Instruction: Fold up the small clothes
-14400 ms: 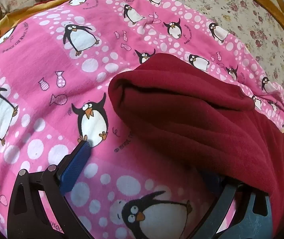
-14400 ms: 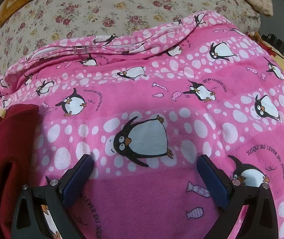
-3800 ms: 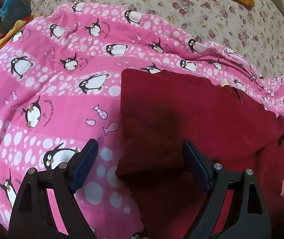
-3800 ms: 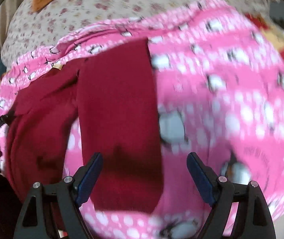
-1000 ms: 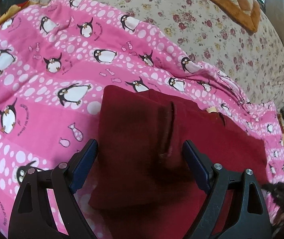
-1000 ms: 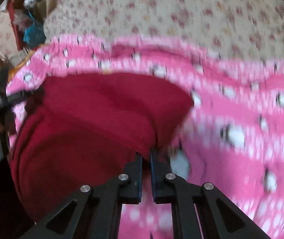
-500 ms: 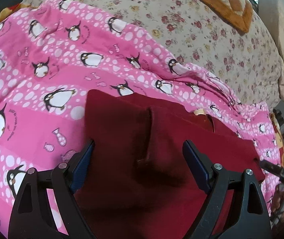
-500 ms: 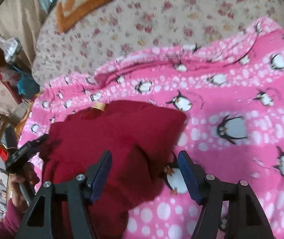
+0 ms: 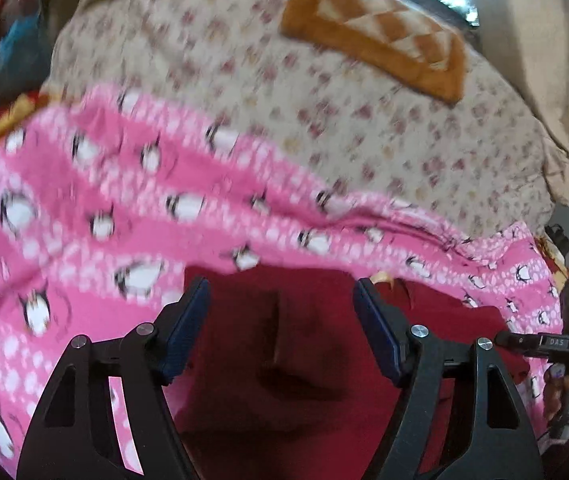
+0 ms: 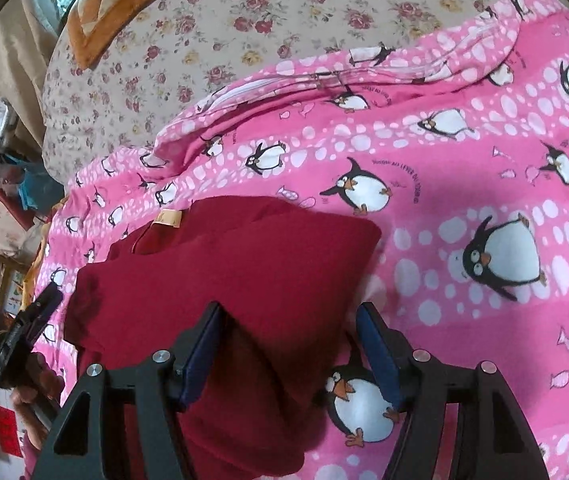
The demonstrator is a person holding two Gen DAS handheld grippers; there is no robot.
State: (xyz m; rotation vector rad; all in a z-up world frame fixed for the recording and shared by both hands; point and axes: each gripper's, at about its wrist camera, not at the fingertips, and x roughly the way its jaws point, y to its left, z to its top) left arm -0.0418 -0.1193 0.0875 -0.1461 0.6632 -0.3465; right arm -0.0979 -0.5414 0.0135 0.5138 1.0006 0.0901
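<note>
A dark red garment (image 9: 284,340) lies folded on a pink penguin blanket (image 9: 124,200). My left gripper (image 9: 279,286) hovers over its left part. Its jaws are closing, the red cloth lies under the gap, and the pads do not press on it. In the right wrist view the red garment (image 10: 244,280) shows a tan neck label (image 10: 168,218) at its far edge. My right gripper (image 10: 289,312) stands open over the garment's near right corner, holding nothing. The other gripper (image 10: 24,332) shows at the far left, in a hand.
Beyond the pink penguin blanket (image 10: 484,160) is a floral bedspread (image 10: 284,8) with an orange patchwork cushion (image 10: 112,4). Cluttered shelves and bags (image 10: 0,168) stand past the bed's left side. The right gripper's handle and hand (image 9: 560,356) show at the right edge.
The right gripper went from shut on the red cloth to open, letting it drop flat, and rolled. The left view has risen and tilted up, and its jaws stand narrower.
</note>
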